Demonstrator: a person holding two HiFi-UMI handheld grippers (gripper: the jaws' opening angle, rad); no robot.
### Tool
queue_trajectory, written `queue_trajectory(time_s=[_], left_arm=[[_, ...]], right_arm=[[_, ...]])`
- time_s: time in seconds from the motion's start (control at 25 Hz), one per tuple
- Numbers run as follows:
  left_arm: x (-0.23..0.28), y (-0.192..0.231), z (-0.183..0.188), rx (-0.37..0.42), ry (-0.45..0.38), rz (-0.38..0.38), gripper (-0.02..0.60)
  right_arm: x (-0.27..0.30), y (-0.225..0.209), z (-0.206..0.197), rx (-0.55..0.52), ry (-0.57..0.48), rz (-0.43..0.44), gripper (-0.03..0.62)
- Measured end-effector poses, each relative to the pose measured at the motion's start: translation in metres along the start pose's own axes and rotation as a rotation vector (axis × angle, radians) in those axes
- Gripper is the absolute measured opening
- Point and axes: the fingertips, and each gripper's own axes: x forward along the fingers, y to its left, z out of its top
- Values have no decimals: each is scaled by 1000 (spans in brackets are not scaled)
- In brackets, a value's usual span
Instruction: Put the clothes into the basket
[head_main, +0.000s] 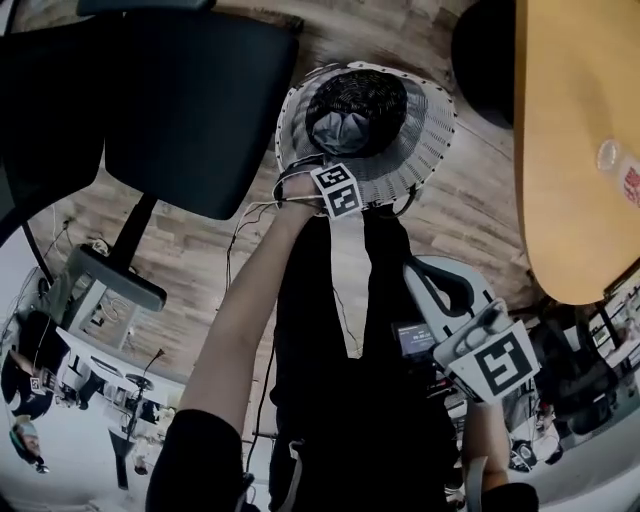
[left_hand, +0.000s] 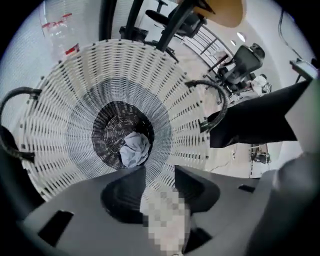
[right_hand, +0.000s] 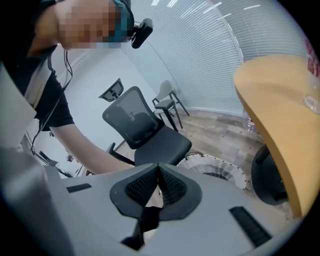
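Note:
A white woven basket (head_main: 420, 130) with a dark bottom stands on the wooden floor. One crumpled grey-blue cloth (head_main: 340, 128) lies in it. From the left gripper view I look straight down into the basket (left_hand: 75, 100) at the cloth (left_hand: 135, 149). My left gripper (head_main: 337, 190) hangs over the basket's near rim, well above the cloth; in its own view the left gripper (left_hand: 160, 172) is open with nothing between the jaws. My right gripper (head_main: 425, 272) is lower right in the head view, away from the basket. In its own view the right gripper (right_hand: 159, 167) is shut and empty, with the basket (right_hand: 220, 170) beyond it.
A black office chair (head_main: 190, 100) stands left of the basket, close to its rim. A wooden table (head_main: 570, 150) with a clear plastic bottle (head_main: 612, 160) runs along the right. A black round object (head_main: 485, 55) sits between table and basket. Two dark handles (left_hand: 217, 100) stick out from the basket.

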Motion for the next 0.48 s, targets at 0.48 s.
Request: queue_trajectory(time_s=[0.48], left_arm=[[-148, -15, 13, -1, -184, 7, 184]], right_arm=[[-53, -3, 63, -66, -52, -168, 17]])
